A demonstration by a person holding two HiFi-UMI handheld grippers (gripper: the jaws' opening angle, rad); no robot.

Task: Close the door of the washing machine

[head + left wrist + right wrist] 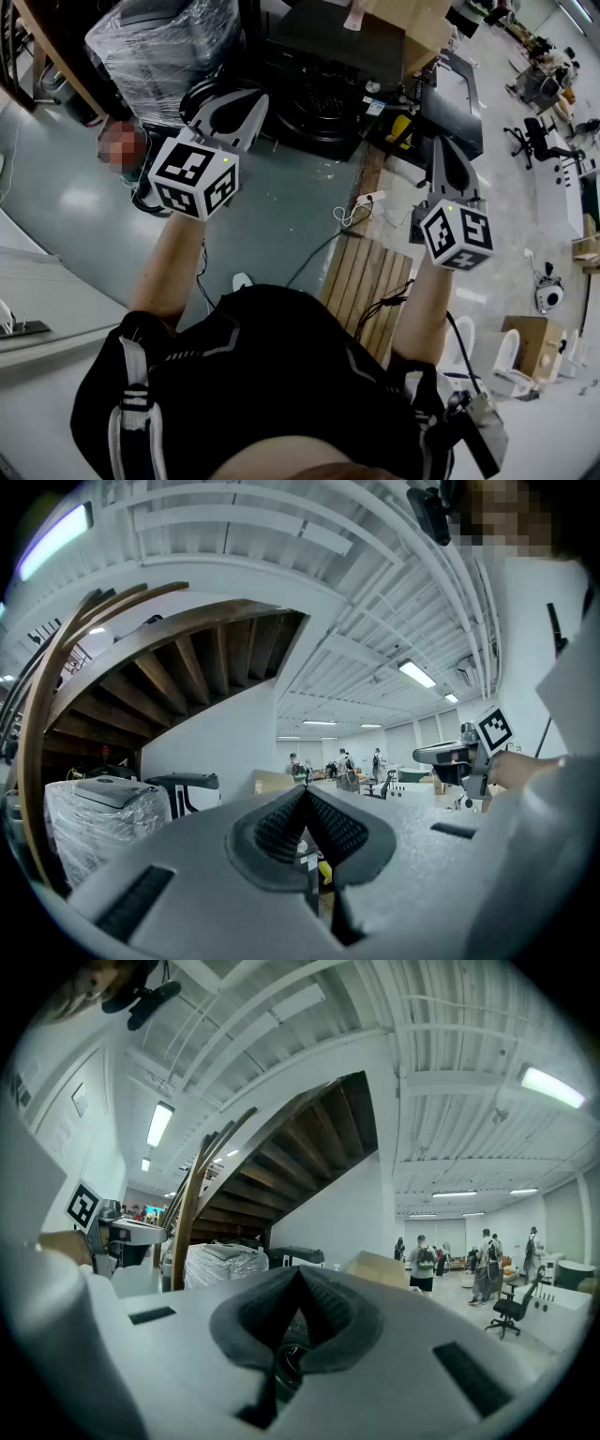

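The black washing machine (328, 52) stands on the floor ahead of me, its round front (314, 117) facing my way; how its door stands I cannot tell. My left gripper (228, 101) is held level short of the machine's left side, jaws shut and empty. My right gripper (447, 150) is level too, off to the machine's right, shut with nothing in it. In the left gripper view the left gripper (305, 794) shows its pads (277, 827) meeting. In the right gripper view the right gripper (298, 1277) is closed, and a round dark part of the machine (283, 1358) shows below the pads.
A plastic-wrapped appliance (159, 47) stands left of the machine, a cardboard box (412, 28) behind it. A wooden pallet (366, 281) lies by my right arm, with a white power strip (370, 199) and cables. A wooden staircase (281, 1147) rises overhead. Several people (422, 1260) stand far off.
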